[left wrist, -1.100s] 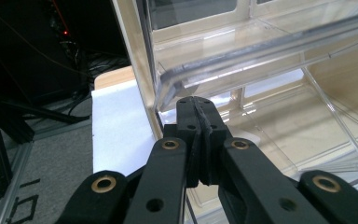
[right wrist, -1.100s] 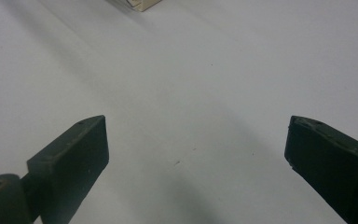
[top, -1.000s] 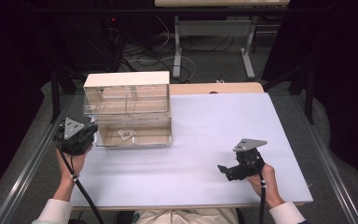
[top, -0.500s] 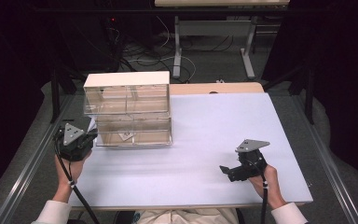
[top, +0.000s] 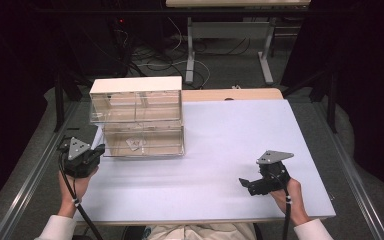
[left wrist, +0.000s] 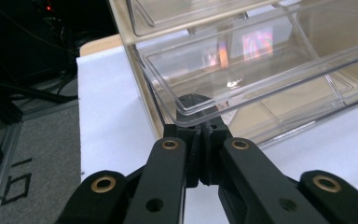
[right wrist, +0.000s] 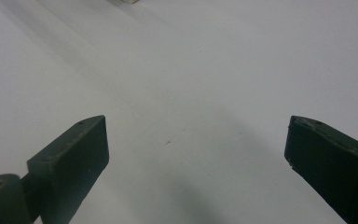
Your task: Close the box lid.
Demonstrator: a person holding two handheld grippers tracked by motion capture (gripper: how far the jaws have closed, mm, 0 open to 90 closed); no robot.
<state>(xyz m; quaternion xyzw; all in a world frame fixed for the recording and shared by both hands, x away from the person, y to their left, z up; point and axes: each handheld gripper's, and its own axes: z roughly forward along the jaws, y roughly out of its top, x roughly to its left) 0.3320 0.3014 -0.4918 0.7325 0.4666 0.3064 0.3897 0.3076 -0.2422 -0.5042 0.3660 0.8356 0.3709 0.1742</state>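
Observation:
A small drawer cabinet [top: 136,85] with a white top and clear plastic drawers stands at the back left of the white table [top: 230,135]. Its lower drawer [top: 155,131] [left wrist: 261,79] holds a small pale item [top: 136,144]. My left gripper [top: 97,150] [left wrist: 200,128] is shut, its tips right at the lower drawer's front left corner; I see nothing clamped between the pads. My right gripper [top: 245,184] [right wrist: 196,140] rests low over bare table at the front right, pointing left, jaws wide open with nothing between them.
A wooden board [top: 230,94] lies along the table's far edge behind the white surface. Metal rails [top: 35,175] run along both sides of the table. Desk legs and cables [top: 190,55] sit on the floor beyond.
My left gripper has drifted slightly toward the near edge, staying by the lower drawer's corner. The right gripper and the cabinet have not moved.

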